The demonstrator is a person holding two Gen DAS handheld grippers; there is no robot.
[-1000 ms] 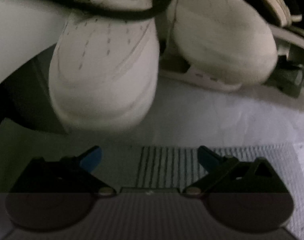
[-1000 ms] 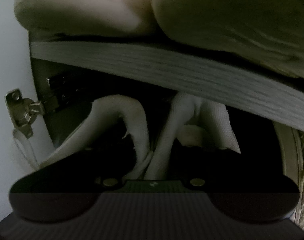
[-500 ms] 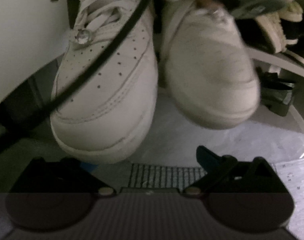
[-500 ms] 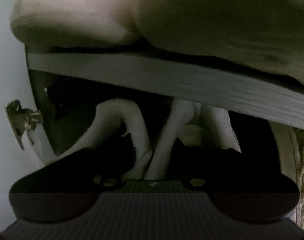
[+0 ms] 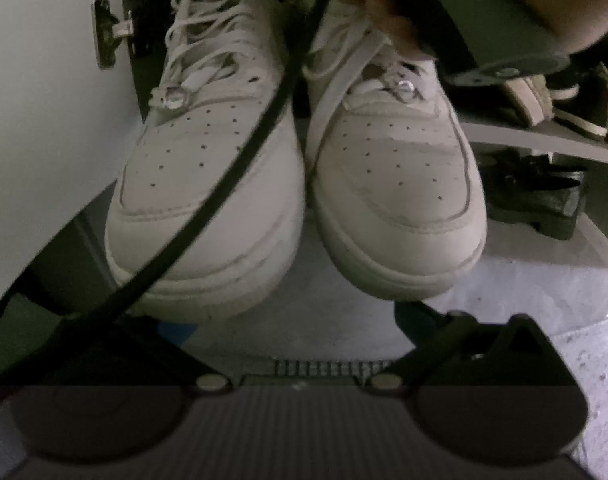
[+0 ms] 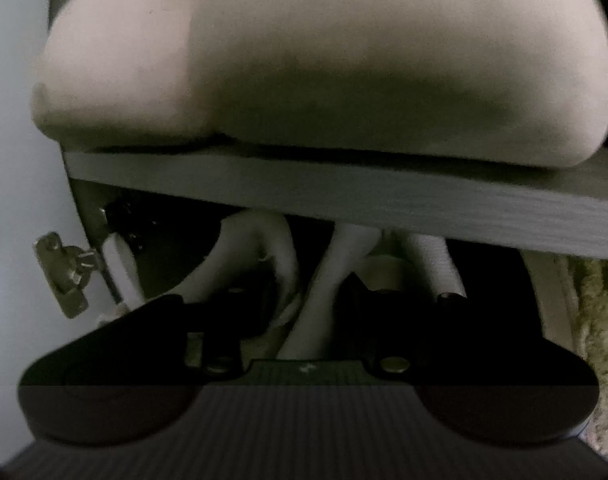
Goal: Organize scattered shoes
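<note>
White sneakers (image 5: 295,184) stand paired, toes outward, at the left end of the cabinet's lower shelf (image 5: 344,320), beside the hinge (image 5: 107,36). Right gripper (image 6: 312,312): jaws opening around the collars, releasing. Left gripper (image 5: 287,320): spread wide and empty, clear of the toes.

A home shoe cabinet: hinged door (image 5: 43,120), shelves (image 5: 544,140) of shoes (image 5: 576,108).

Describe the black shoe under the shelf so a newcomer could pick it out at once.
Start from the pair of white sneakers filling the middle of the left wrist view and look to their right, where a pale shelf board carries a row of other shoes. Directly beneath that board sits the black shoe. It is the only glossy black one, chunky-soled, alone on the lower level.
</note>
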